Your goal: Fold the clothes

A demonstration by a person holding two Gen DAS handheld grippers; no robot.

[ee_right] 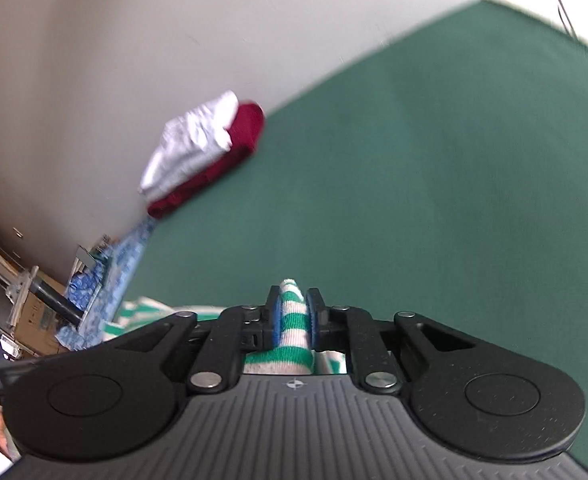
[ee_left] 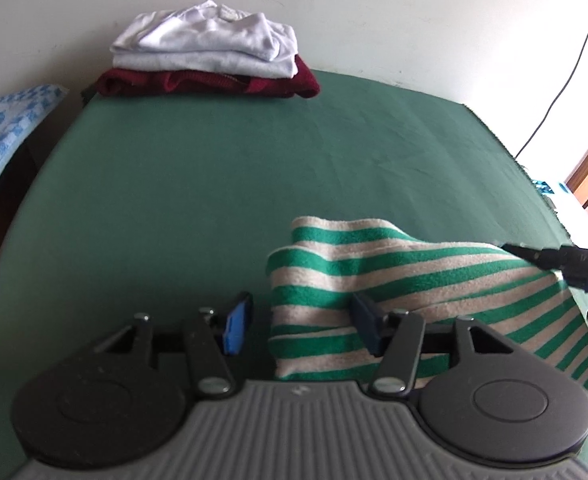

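Observation:
A green-and-white striped cloth point(ee_left: 414, 292) lies on the green table point(ee_left: 213, 184) at the near right, lifted at its right side. My left gripper point(ee_left: 300, 326) is open, its jaws wide apart, with the cloth's left edge between the blue pads point(ee_left: 235, 328). My right gripper point(ee_right: 294, 316) is shut on a fold of the striped cloth point(ee_right: 291, 320) and holds it up; it shows in the left wrist view point(ee_left: 542, 258) at the cloth's right corner.
A folded stack, white garments point(ee_left: 209, 44) on a dark red one point(ee_left: 209, 82), sits at the table's far edge by the wall; it also shows in the right wrist view point(ee_right: 201, 152). A blue-patterned cloth point(ee_left: 1, 132) lies off the left edge. A cable point(ee_left: 566, 80) hangs on the wall.

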